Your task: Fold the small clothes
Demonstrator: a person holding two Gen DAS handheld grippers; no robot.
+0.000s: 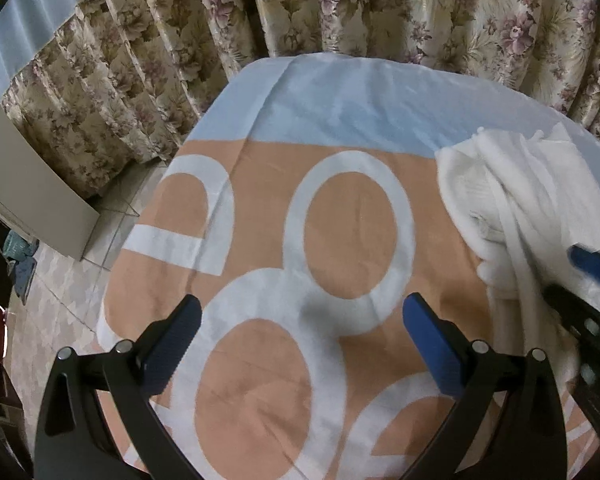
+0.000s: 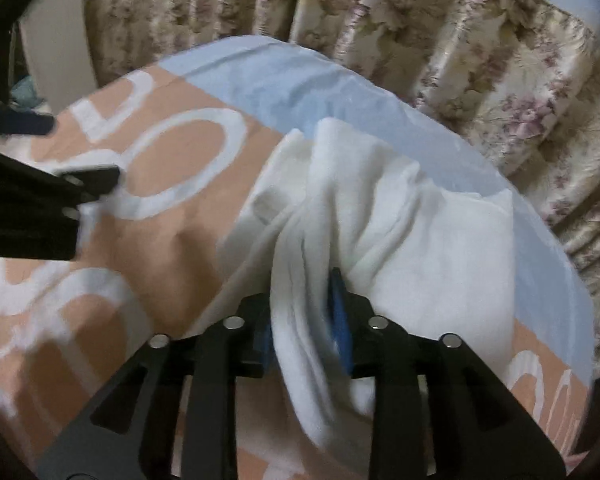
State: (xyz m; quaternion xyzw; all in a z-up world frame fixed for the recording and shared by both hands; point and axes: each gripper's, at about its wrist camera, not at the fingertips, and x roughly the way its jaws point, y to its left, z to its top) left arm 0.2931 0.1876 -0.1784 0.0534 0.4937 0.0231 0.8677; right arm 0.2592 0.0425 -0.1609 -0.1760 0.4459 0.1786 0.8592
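Observation:
A crumpled white garment lies on the right side of a bed sheet printed in orange with white rings and a pale blue band. My left gripper hovers open over bare sheet, with nothing between its blue pads and the garment off to its right. In the right wrist view a bunched fold of the white garment runs between the blue pads of my right gripper, which is shut on it. The right gripper also shows at the left wrist view's right edge, against the cloth. That view is blurred.
A floral curtain hangs close behind the bed's far edge. A white board leans at the left above a tiled floor, where the bed's left edge drops off. The left gripper shows at the far left of the right wrist view.

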